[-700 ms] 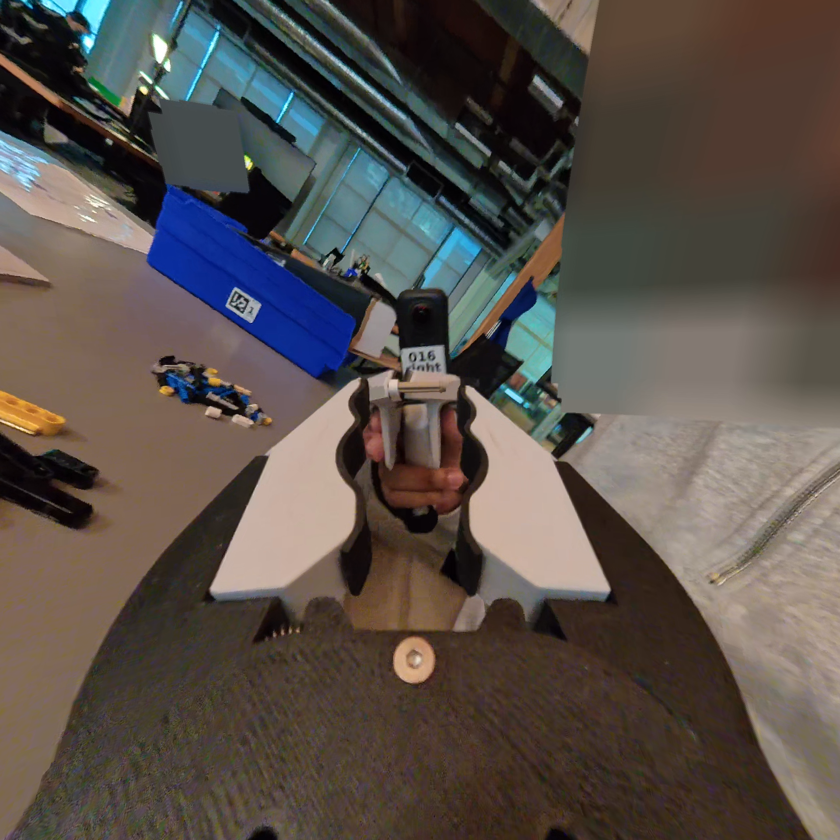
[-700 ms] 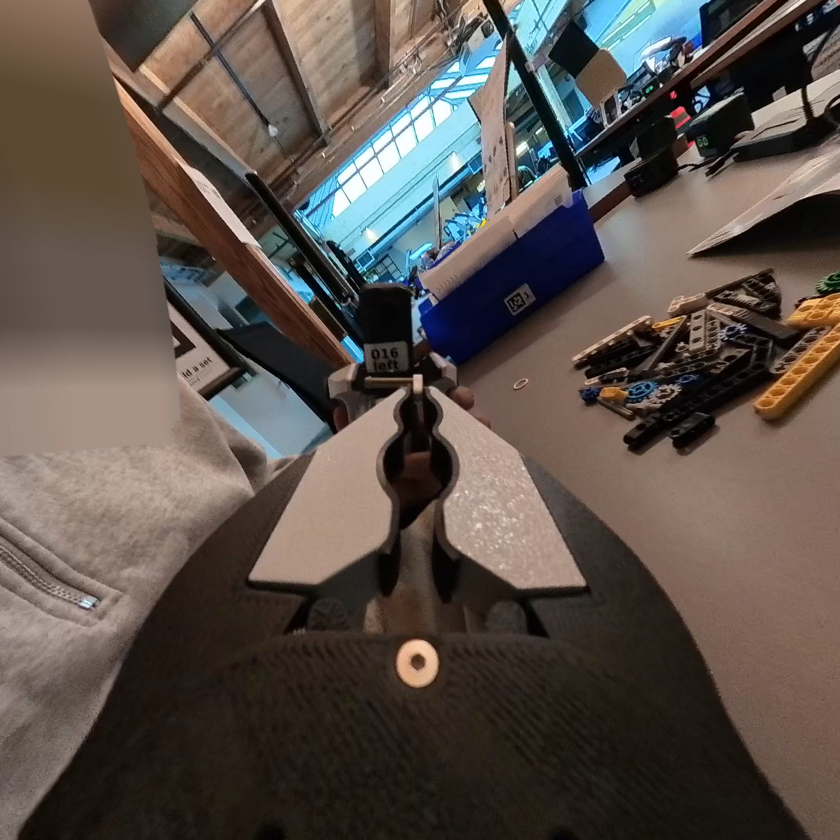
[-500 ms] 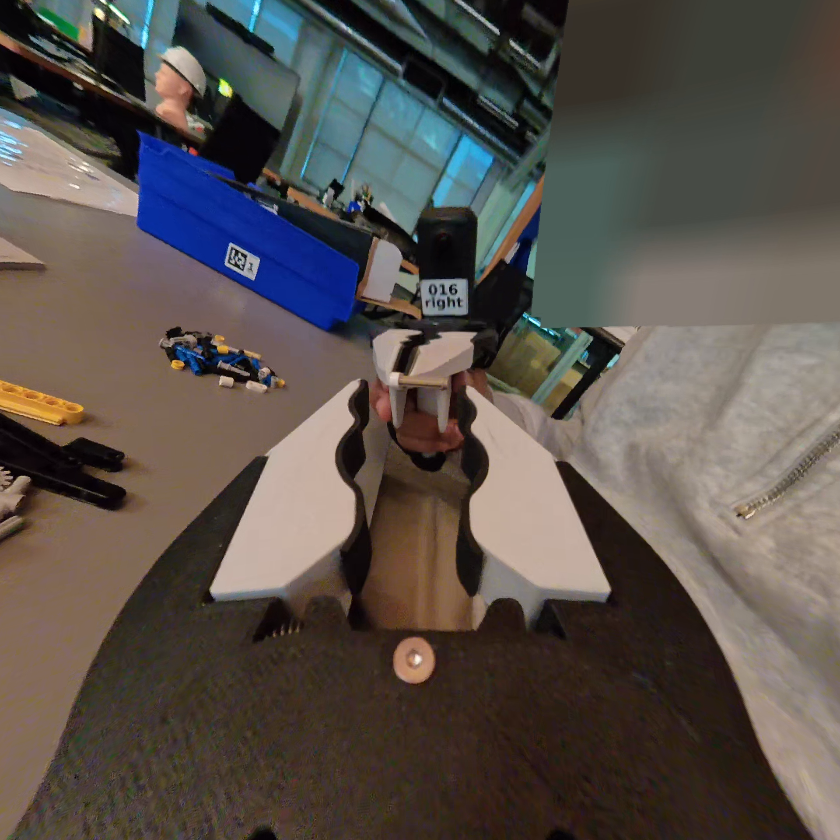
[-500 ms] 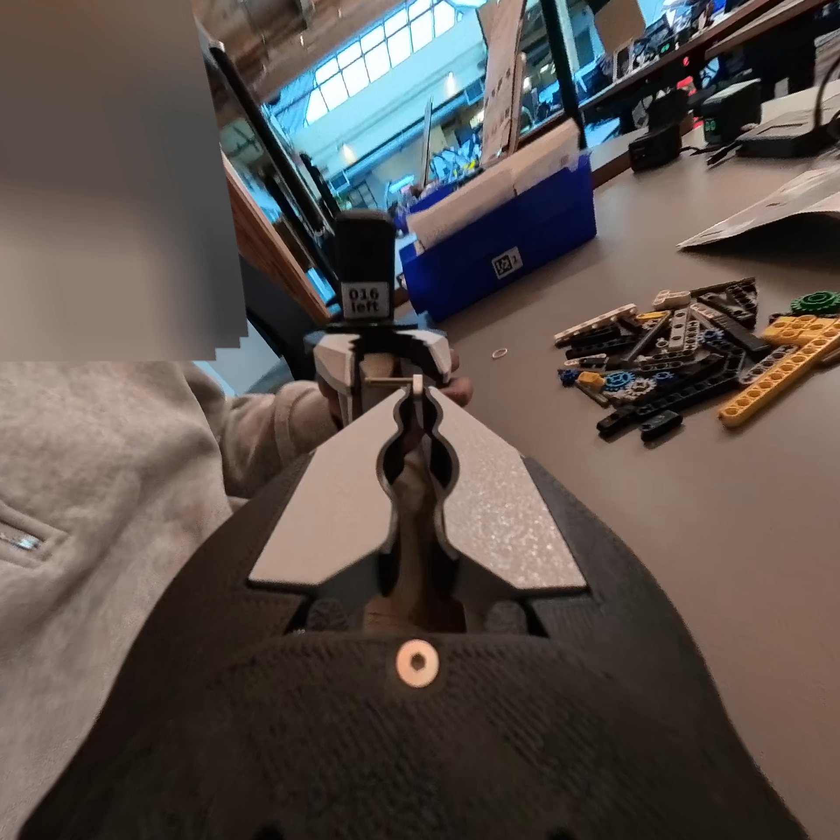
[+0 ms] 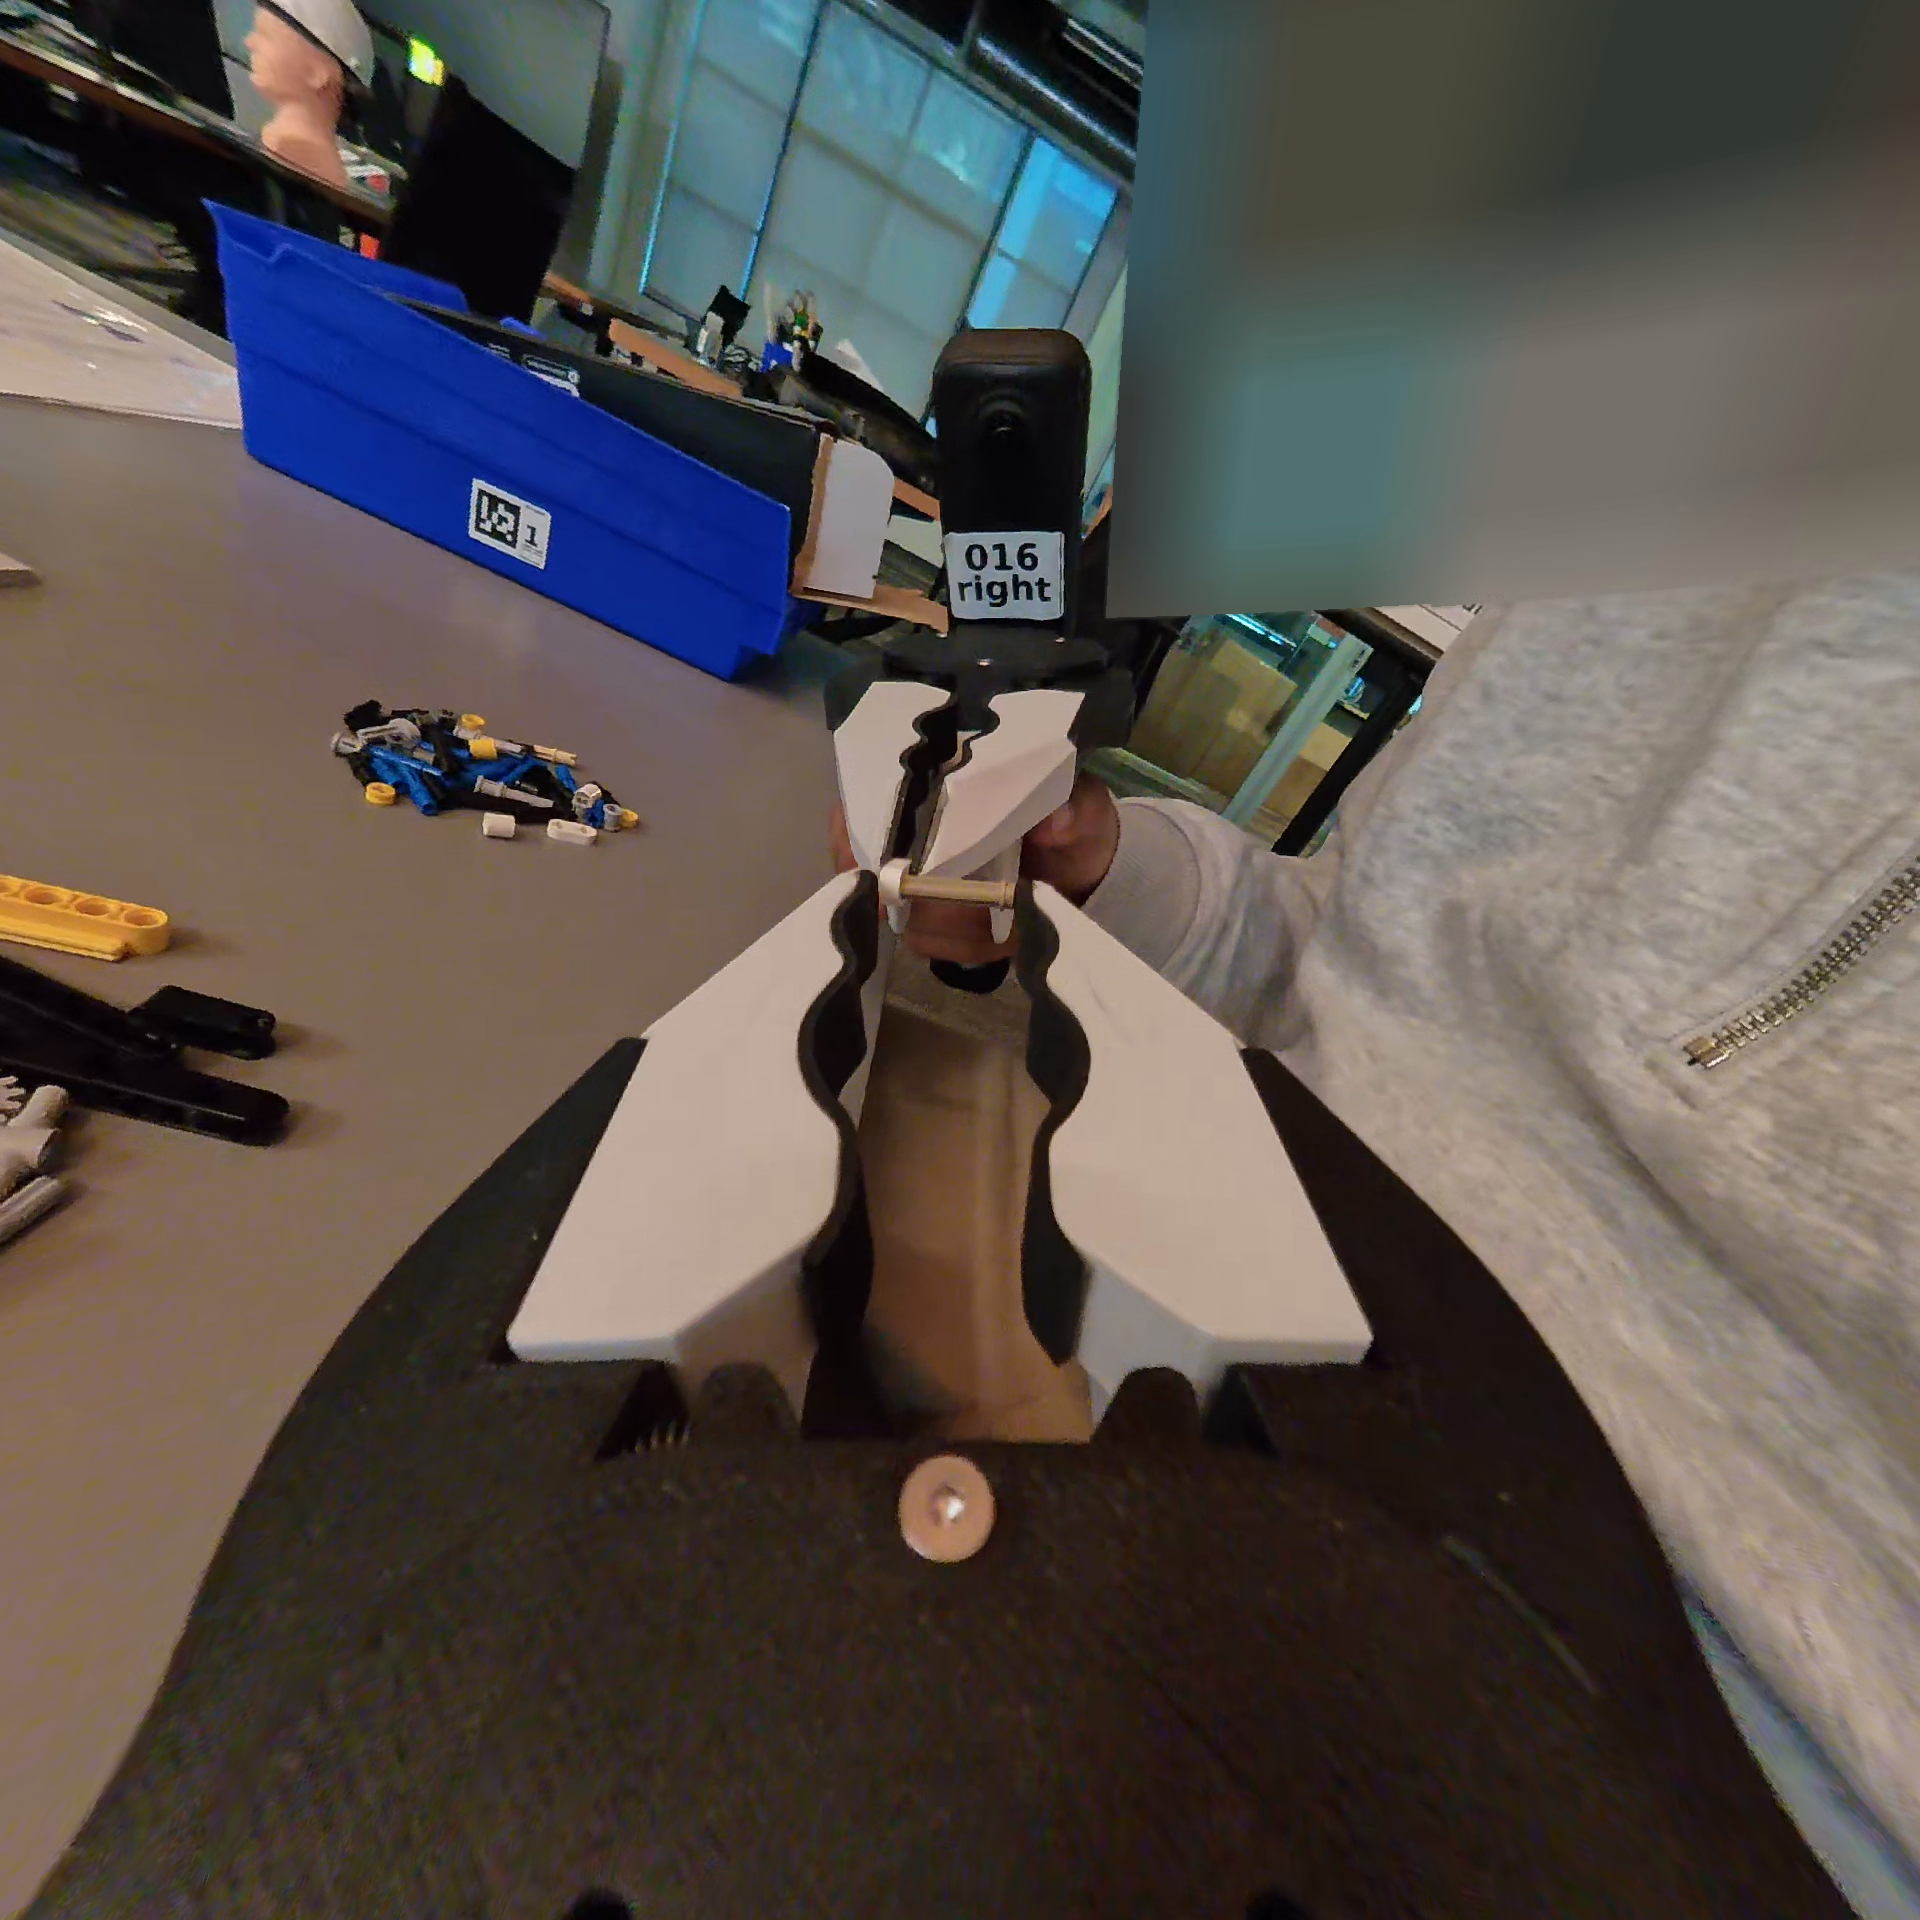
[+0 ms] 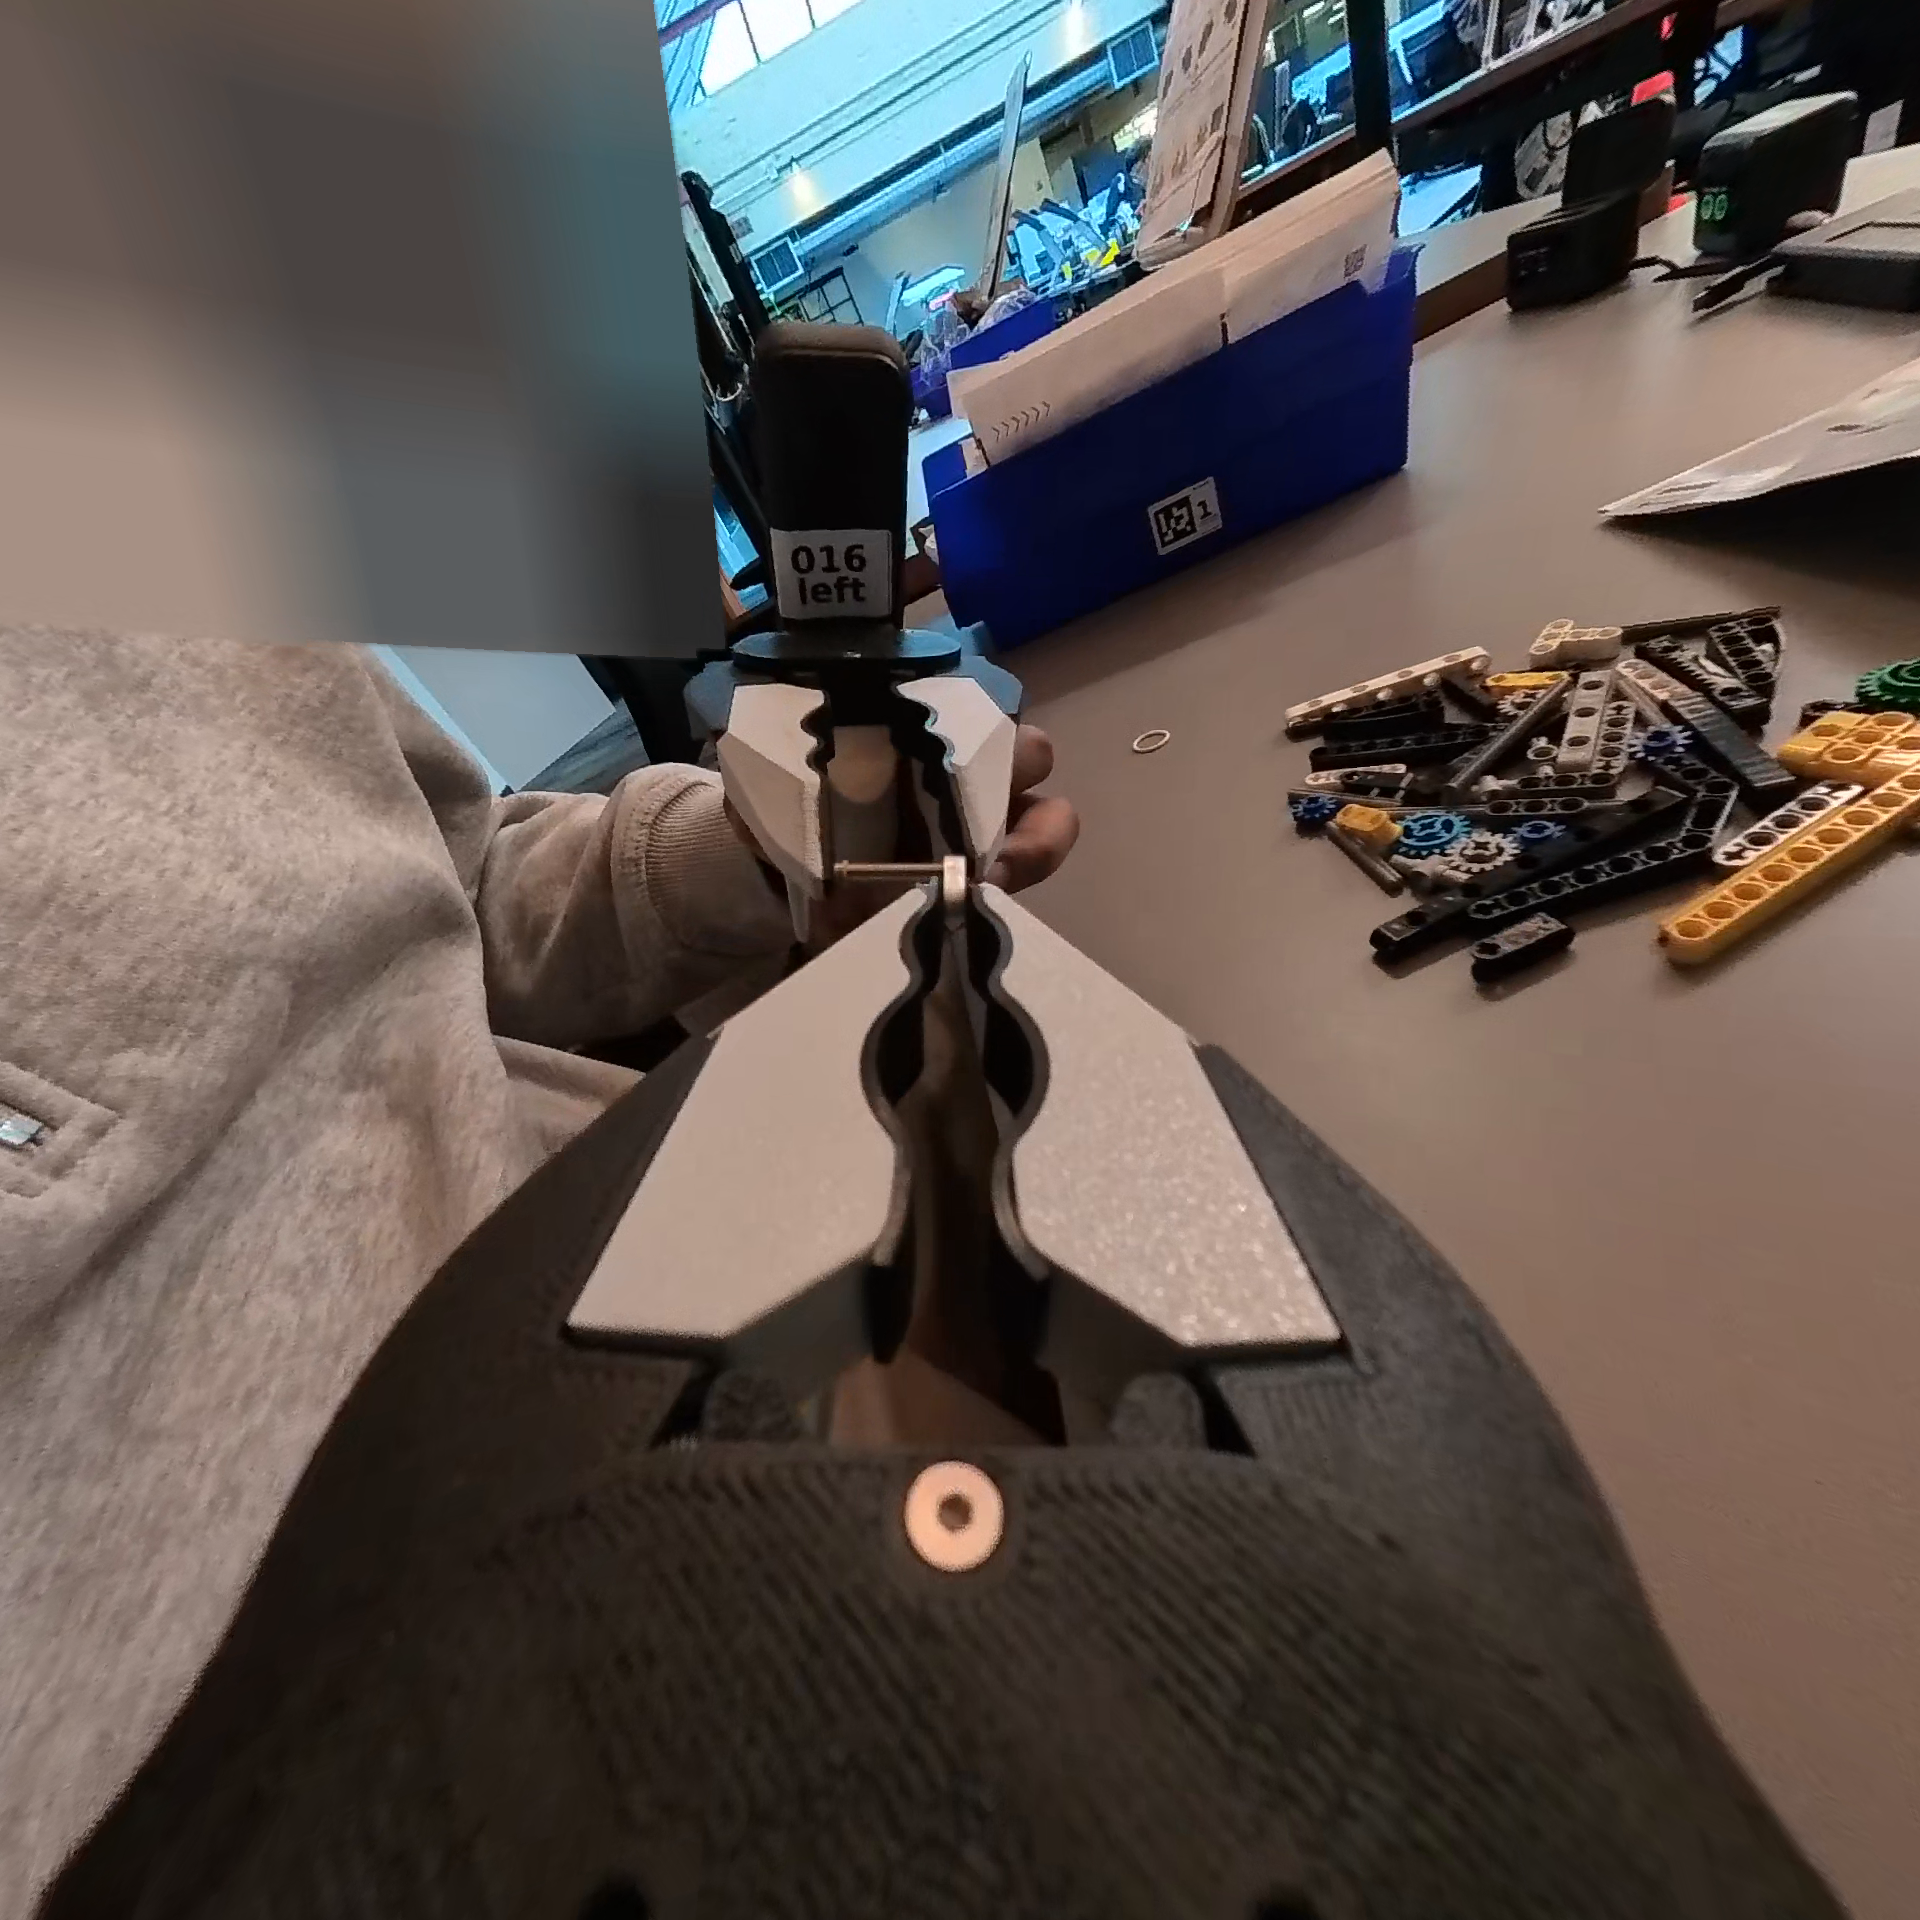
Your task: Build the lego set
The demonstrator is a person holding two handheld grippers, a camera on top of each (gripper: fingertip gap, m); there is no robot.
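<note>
Right hand-held gripper (image 6: 954, 899) clenched on tan axle (image 5: 956, 888), raised above bench (image 5: 499, 1039); left hand-held gripper (image 5: 948, 894) released, fingertips flanking axle. Loose lego pieces (image 6: 1558, 790) heaped on bench.

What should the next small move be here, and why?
Probably ease the right gripper sideways to push the bush farther along the axle. Its jaws are shut on the bush, which sits only at the axle's end, while the axle spans the parted jaws of the left gripper.
</note>
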